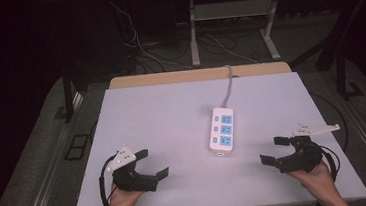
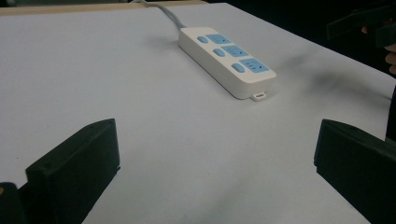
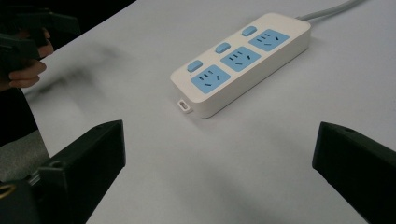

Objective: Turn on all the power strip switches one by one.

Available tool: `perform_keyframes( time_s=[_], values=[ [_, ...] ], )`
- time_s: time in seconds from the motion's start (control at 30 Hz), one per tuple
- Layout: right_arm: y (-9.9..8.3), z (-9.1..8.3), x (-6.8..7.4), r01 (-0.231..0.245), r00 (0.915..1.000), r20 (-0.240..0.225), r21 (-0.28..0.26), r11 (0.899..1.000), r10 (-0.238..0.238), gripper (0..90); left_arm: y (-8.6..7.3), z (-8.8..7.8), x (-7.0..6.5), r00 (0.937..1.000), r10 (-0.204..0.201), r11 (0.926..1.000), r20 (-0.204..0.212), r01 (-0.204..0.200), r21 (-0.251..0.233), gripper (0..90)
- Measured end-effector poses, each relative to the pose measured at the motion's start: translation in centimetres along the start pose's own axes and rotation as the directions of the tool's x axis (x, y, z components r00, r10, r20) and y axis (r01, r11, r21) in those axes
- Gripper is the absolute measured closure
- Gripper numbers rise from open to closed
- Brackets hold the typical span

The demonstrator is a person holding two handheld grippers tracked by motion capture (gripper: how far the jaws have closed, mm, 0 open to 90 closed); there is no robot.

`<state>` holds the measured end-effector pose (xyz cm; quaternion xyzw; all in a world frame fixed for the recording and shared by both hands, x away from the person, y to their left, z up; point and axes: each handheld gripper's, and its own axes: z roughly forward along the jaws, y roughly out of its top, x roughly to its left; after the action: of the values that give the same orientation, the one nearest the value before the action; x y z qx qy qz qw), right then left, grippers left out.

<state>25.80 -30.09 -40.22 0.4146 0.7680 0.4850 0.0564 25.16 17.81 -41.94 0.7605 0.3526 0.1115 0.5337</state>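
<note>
White pwr strip (image 1: 222, 129) w/ blue sockets (image 1: 225, 130); black grippers.
</note>
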Motion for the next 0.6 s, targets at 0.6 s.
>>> perform_keyframes(
  time_s=[0.6],
  values=[
    [1.4, -0.1, -0.7, 0.002, 0.9999, -0.014, 0.02, 1.0, -0.002, 2.4, -0.2, 0.3, 0.3, 0.9999, -0.012, 0.9997, -0.004, 0.012, 0.021, 0.0]
  ],
)
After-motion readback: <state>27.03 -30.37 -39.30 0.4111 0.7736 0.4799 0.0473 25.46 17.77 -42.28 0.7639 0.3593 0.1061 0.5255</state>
